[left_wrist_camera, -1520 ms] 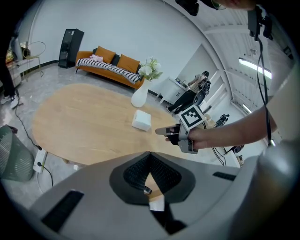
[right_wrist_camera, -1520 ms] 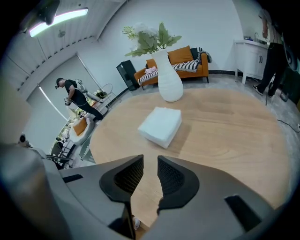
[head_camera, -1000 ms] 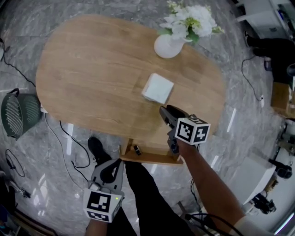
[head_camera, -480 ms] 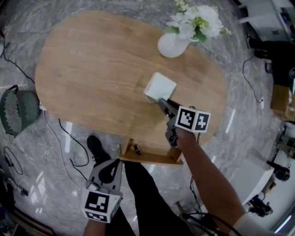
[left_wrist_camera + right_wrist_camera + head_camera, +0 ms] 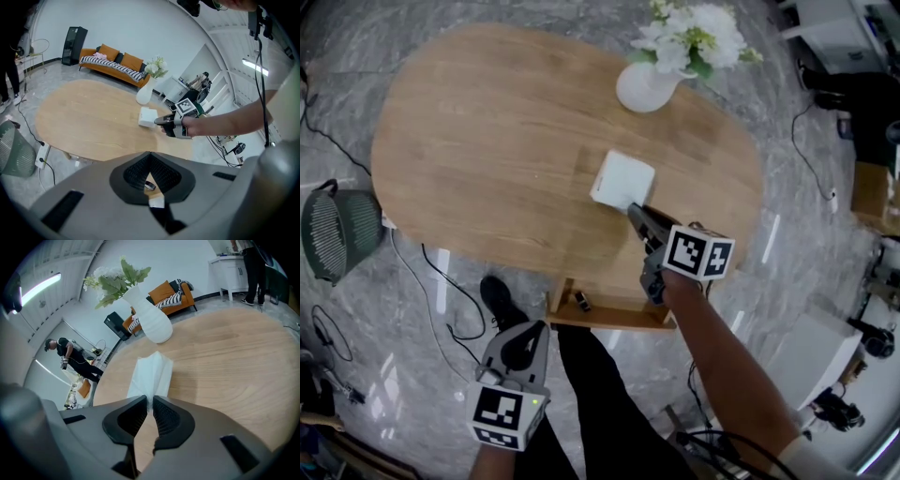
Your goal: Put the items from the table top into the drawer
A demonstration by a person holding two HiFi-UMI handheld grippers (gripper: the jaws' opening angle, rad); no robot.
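Fingers (image 5: pixel 171 420) of the right gripper (image 5: pixel 150 401) have just been closing and now pinch the near corner of the white napkin (image 5: pixel 151 371), which sits in the slit between the pads. The hold looks thin, on an edge only. From the jaws the napkin runs away toward 12 o'clock in the right gripper view, so its long axis lines up with the gripper. In the head view it lies flat on the table (image 5: pixel 487 141), at 11 o'clock from the right gripper, with the vase (image 5: pixel 642 89) beyond it at 12 o'clock. The open drawer (image 5: pixel 614 322) juts from the table's near edge at 6 o'clock from the napkin, with a small dark item (image 5: pixel 579 301) already in it. The right hand is by far the nearer. The left gripper (image 5: pixel 530 333) hangs off the table at 7 o'clock from the napkin, jaws together on nothing. As I judge it, the coming move is a lift and a short draw back toward 6 o'clock, over the edge and into the drawer.
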